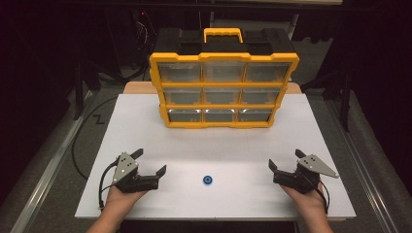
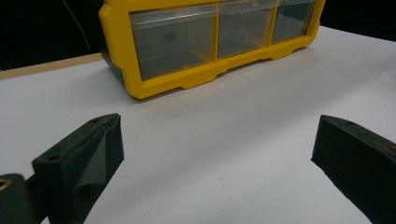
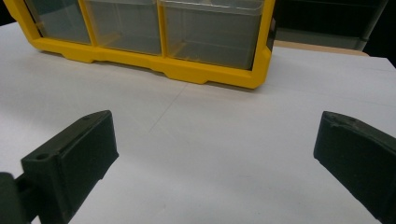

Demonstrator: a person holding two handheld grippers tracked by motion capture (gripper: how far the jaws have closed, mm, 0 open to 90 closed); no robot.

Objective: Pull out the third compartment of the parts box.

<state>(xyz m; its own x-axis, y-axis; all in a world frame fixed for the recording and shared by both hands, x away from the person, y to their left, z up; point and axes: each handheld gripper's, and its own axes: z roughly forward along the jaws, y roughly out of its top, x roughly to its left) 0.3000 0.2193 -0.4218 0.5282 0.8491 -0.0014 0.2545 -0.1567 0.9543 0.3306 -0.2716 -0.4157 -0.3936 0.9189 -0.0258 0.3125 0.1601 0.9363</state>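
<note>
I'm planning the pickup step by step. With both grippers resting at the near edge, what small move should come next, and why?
Probably slide the right gripper toward the small blue ring, jaws kept apart. The ring lies loose on the white table between both open grippers, touched by neither; the left gripper looks about as near.

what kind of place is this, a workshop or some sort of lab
Probably a lab bench set up for recording. A bare white table stands in a dark room, bearing a yellow drawer organizer and one small blue ring. A person holds the left gripper and right gripper, both open.
</note>
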